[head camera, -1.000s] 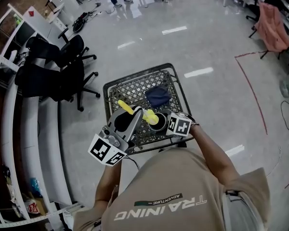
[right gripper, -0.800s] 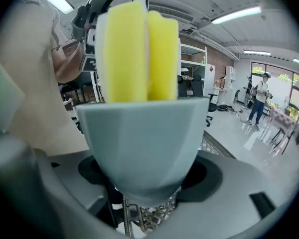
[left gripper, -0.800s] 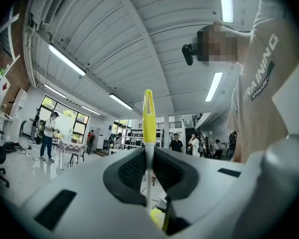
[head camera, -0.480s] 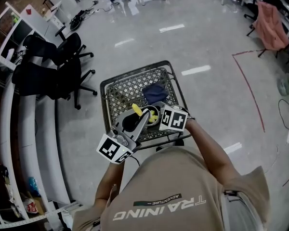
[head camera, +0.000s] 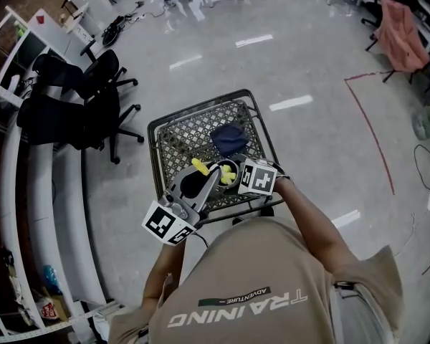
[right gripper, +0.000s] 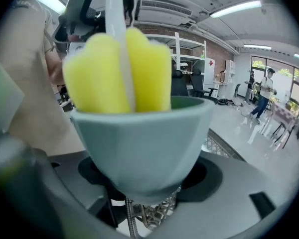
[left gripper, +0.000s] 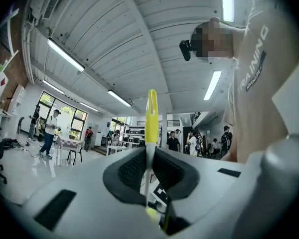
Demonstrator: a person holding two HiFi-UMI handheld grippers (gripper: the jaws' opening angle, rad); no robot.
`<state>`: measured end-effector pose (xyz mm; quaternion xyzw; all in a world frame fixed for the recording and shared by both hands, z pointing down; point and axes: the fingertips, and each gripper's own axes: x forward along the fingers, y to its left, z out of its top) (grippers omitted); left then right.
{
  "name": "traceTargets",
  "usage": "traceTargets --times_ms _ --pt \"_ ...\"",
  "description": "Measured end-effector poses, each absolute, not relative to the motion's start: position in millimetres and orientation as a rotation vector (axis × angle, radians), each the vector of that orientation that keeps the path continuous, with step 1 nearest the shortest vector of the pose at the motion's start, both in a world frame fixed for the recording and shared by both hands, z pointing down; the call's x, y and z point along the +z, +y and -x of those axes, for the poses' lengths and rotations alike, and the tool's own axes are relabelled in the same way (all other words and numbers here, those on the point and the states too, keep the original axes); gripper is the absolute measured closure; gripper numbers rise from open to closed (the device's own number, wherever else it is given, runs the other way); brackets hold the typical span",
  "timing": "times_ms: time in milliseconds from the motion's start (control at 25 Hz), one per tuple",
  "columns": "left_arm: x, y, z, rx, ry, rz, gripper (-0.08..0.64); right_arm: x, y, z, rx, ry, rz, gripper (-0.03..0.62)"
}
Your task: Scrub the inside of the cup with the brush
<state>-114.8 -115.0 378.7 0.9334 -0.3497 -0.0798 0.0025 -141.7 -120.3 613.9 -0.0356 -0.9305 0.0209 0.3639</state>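
Note:
Over the cart, my right gripper [head camera: 236, 178] is shut on a pale grey-green cup [right gripper: 144, 143], gripping its lower body. The cup [head camera: 227, 175] stays upright. A brush with a thin yellow handle [left gripper: 151, 114] is clamped between the dark pads [left gripper: 131, 169] of my left gripper [left gripper: 148, 171]. In the head view the left gripper [head camera: 198, 185] tilts toward the cup, and the brush handle [head camera: 198, 167] sticks up to the left. The yellow sponge head [right gripper: 117, 73] sits inside the cup, its top above the rim. The cup's bottom is hidden.
A wire-mesh shopping cart [head camera: 173, 136] stands below both grippers, with a dark blue cloth [head camera: 229, 138] lying in it. Black office chairs [head camera: 79, 99] are to the left beside white curved benches [head camera: 39, 192]. A red tape line [head camera: 373, 127] marks the floor at right.
A second ago the sponge head was beside the cup's rim; it is now down inside the cup. Both grippers have drawn closer together over the cart.

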Motion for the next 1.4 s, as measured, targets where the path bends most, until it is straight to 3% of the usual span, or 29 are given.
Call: traceTargets --times_ms 400,1080,1400 --pt "357.1 -115.3 121.2 -0.356 -1.175 -2.951 0.517 631.9 -122.7 126.6 0.146 -2.395 0.111 0.212" --pt "368.5 -135.5 119.2 -0.327 -1.232 -2.891 0.517 550.8 -138.0 141.1 0.043 -2.594 0.174 0.210" --pt "375.3 -137.8 130.9 -0.304 -1.266 -2.861 0.517 551.5 -142.5 148.7 0.030 -2.586 0.181 0.212"
